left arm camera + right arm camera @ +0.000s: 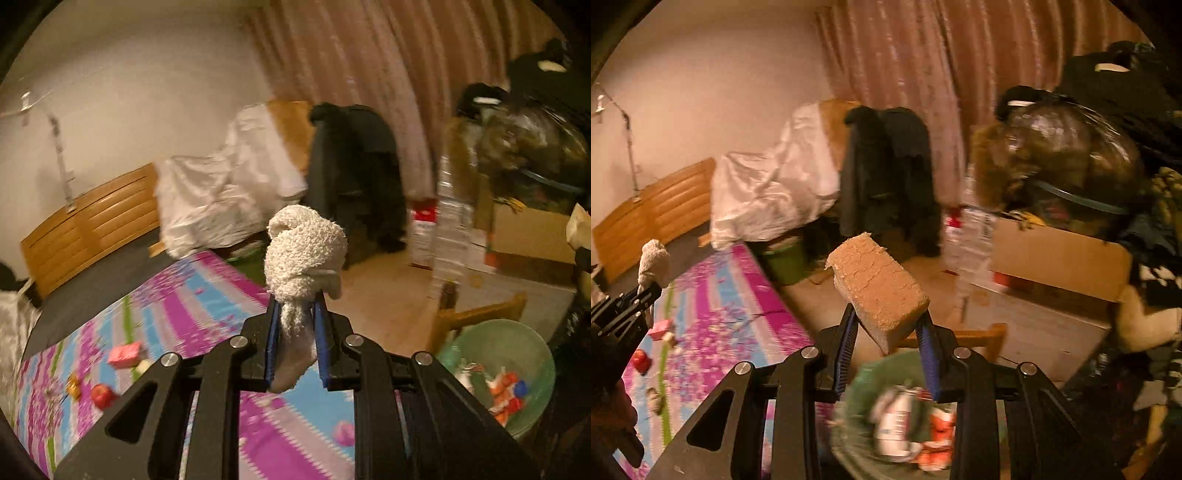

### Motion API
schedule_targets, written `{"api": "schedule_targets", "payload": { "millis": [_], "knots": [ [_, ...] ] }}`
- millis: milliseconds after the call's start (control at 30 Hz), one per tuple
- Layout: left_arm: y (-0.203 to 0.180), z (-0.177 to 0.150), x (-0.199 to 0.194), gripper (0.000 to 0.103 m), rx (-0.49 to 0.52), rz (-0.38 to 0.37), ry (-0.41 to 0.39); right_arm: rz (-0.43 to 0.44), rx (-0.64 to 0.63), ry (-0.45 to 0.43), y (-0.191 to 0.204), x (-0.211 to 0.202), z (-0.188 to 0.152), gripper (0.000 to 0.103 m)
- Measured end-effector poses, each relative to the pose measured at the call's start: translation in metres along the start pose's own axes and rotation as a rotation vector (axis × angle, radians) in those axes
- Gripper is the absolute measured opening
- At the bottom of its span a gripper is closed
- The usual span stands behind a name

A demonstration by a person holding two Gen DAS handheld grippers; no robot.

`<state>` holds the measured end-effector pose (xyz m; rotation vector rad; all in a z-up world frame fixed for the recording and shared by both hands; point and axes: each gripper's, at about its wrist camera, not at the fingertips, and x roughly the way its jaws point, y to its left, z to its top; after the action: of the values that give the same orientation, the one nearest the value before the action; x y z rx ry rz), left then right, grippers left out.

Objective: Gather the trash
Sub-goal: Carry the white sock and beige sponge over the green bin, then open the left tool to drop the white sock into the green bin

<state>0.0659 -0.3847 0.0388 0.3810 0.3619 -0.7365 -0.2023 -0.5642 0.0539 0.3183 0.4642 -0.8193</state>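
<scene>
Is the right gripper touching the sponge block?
Touching. The right wrist view shows the right gripper with both blue pads clamped against the sides of the sponge block, held above the green bin.

We cannot read the blurred litter in the green bin (857,384), and the small things on the patterned mat (207,295) smear.

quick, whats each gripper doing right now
left gripper: shut on a knotted white cloth
right gripper: shut on a tan sponge block
</scene>
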Motion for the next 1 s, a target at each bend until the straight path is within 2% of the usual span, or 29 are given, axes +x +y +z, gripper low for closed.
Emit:
{"api": "schedule_targets", "payload": {
  "millis": [300, 400, 533, 667, 833, 1000],
  "knots": [
    [-0.077, 0.011, 0.029, 0.016, 0.114, -0.145, 0.015, -0.09, 0.014, 0.052, -0.047, 0.013, -0.008, 0.034],
    [-0.1, 0.009, 0.039, 0.016, 0.149, -0.217, 0.036, -0.098, 0.021, 0.088, -0.052, 0.021, -0.01, 0.034],
    [-0.126, -0.005, 0.057, 0.016, 0.207, -0.357, 0.102, -0.102, 0.053, 0.146, -0.067, 0.034, -0.022, 0.034],
    [-0.145, -0.031, 0.061, 0.016, 0.278, -0.436, 0.126, -0.093, 0.053, 0.193, -0.071, 0.046, -0.036, 0.034],
    [-0.16, -0.051, 0.064, 0.016, 0.325, -0.511, 0.181, -0.041, 0.08, 0.252, -0.076, 0.065, -0.052, 0.034],
    [-0.165, -0.056, 0.073, 0.016, 0.331, -0.536, 0.222, -0.006, 0.127, 0.271, -0.084, 0.075, -0.058, 0.034]
  ]
}}
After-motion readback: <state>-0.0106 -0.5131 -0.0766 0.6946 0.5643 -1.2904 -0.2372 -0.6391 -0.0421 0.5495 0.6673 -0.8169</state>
